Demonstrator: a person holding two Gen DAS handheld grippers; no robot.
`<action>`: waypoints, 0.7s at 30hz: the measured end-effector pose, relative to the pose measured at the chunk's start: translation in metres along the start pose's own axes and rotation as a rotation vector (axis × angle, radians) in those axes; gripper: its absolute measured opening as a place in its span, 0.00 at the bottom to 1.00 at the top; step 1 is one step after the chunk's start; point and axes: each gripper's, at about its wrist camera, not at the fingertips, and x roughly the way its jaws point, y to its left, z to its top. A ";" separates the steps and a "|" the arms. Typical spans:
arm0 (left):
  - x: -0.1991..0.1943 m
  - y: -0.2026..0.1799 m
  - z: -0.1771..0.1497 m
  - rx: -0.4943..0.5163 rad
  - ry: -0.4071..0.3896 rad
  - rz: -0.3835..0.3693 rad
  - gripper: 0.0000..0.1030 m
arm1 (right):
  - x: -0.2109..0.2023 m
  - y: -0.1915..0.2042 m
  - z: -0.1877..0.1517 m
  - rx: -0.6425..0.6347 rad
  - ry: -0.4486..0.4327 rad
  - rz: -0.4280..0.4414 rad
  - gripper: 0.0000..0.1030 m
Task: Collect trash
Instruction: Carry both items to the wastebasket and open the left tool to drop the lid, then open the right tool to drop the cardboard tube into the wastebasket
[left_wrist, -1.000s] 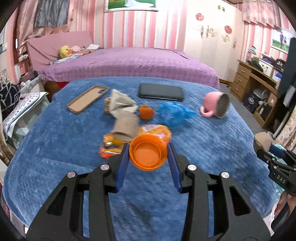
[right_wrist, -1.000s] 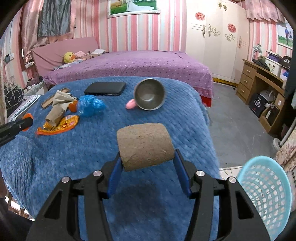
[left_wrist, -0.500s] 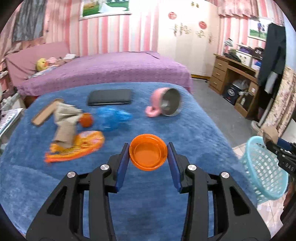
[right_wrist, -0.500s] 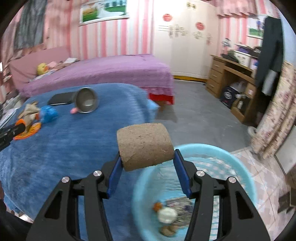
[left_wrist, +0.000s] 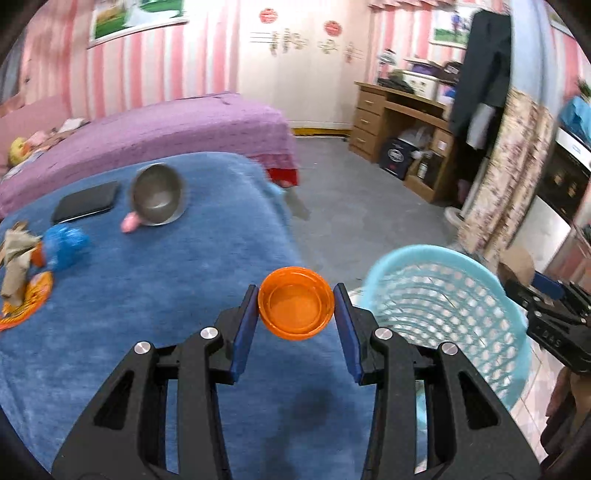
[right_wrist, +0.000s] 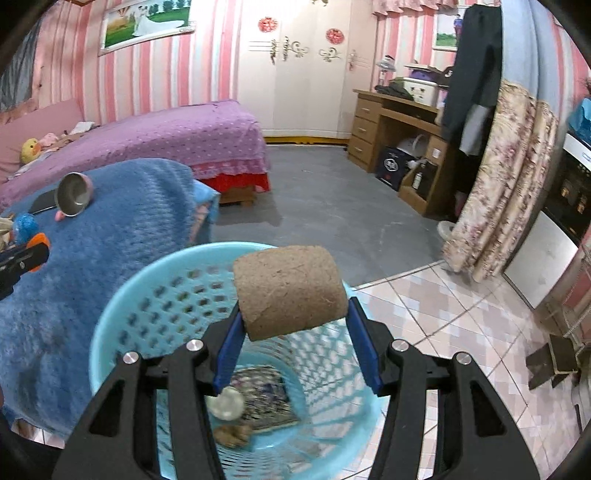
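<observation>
Over by the bed edge, big fuzzy blue blanket (left_wrist: 155, 288) still carrying a fair bit: brown crumpled paper (left_wrist: 14, 254) on an orange snack wrapper (left_wrist: 26, 306), a blue crinkly plastic wad (left_wrist: 66, 245), all looking like trash left to grab. Also a flat black case (left_wrist: 86, 201) and a pink mug with a steel inside (left_wrist: 157, 199) tipped on its side, probably not trash but hard to say.

Next down in size, the light-blue perforated plastic basket (right_wrist: 147, 291) on the tiled floor, just beside the bed. Already holding a printed flat packet (right_wrist: 264, 395), a whitish round lid-like thing (right_wrist: 226, 402) and some brownish scrap, so part of the job done.

Right gripper (right_wrist: 293, 314) hanging right above the basket mouth, clamped on a brown cardboard roll (right_wrist: 290, 291), not dropped yet. Looks ready for letting go.

Left gripper (left_wrist: 295, 306) squeezing a small orange plastic cap (left_wrist: 295, 302) by its rim, over the blanket's edge with the basket off to the side, so not quite above the bin.

Roughly mid-task by the look of it: two pieces about to go in, several more waiting on the blanket.
</observation>
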 end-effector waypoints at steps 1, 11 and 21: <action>0.002 -0.008 -0.002 0.009 0.005 -0.015 0.39 | -0.001 -0.005 -0.002 0.009 -0.007 -0.011 0.52; 0.025 -0.084 -0.007 0.051 0.053 -0.090 0.39 | -0.001 -0.032 -0.012 0.045 0.002 -0.030 0.52; 0.012 -0.083 0.001 0.089 -0.010 -0.078 0.85 | 0.004 -0.034 -0.017 0.065 0.008 -0.012 0.52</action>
